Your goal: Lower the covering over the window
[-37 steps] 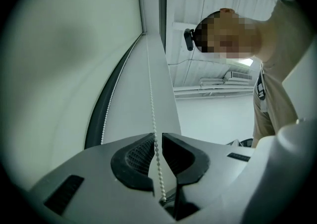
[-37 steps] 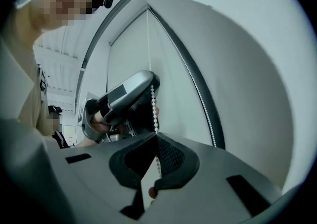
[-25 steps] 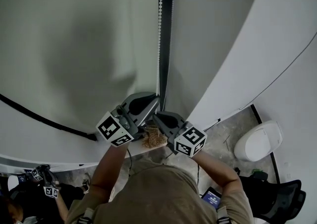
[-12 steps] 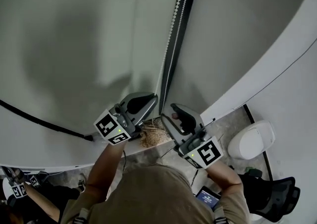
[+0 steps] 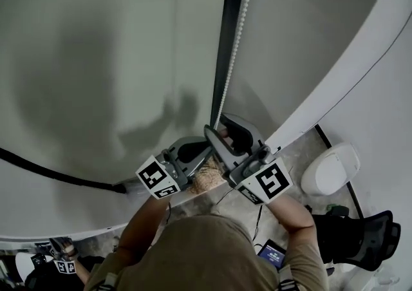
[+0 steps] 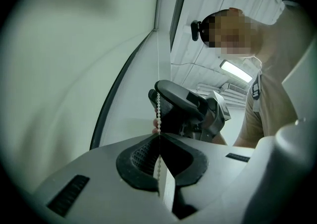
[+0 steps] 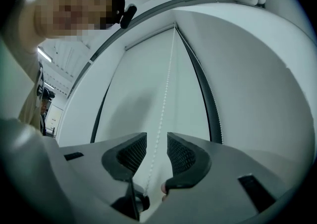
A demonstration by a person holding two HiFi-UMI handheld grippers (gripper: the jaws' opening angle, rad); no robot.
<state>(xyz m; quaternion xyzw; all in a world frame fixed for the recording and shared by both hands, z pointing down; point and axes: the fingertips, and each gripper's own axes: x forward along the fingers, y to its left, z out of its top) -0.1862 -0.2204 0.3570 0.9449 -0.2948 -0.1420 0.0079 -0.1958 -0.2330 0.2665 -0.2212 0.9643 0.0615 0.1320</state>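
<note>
"at the window, by the right edge of the blind [image 5: 96, 58] — what has hold of the bead chain [image 5: 235, 45]?"

"the left gripper [image 6: 159, 156]. its jaws are pinched together on the chain, and the beads run straight up out of the closed pads."

"and the right gripper [image 7: 156, 151]?"

"higher on the same chain, just above the left one. its jaws have just been opening and stand wide. the chain runs up between the ribbed pads and touches neither."

"so only one grip."

"yes. in the head view the two grippers sit close together, the right one's tips reaching past the left one's."

"where does the blind hang?"

"flat over the window, pale and smooth, covering it as far up as the right gripper view shows. a dark strip [image 5: 225, 26] runs down its right edge, and the chain hangs along that strip. a second blind [image 5: 302, 26] lies on the strip's other side."

"anything on the fabric?"

"a soft shadow [image 5: 174, 112] near the grippers — nothing more that i can make out."
</note>
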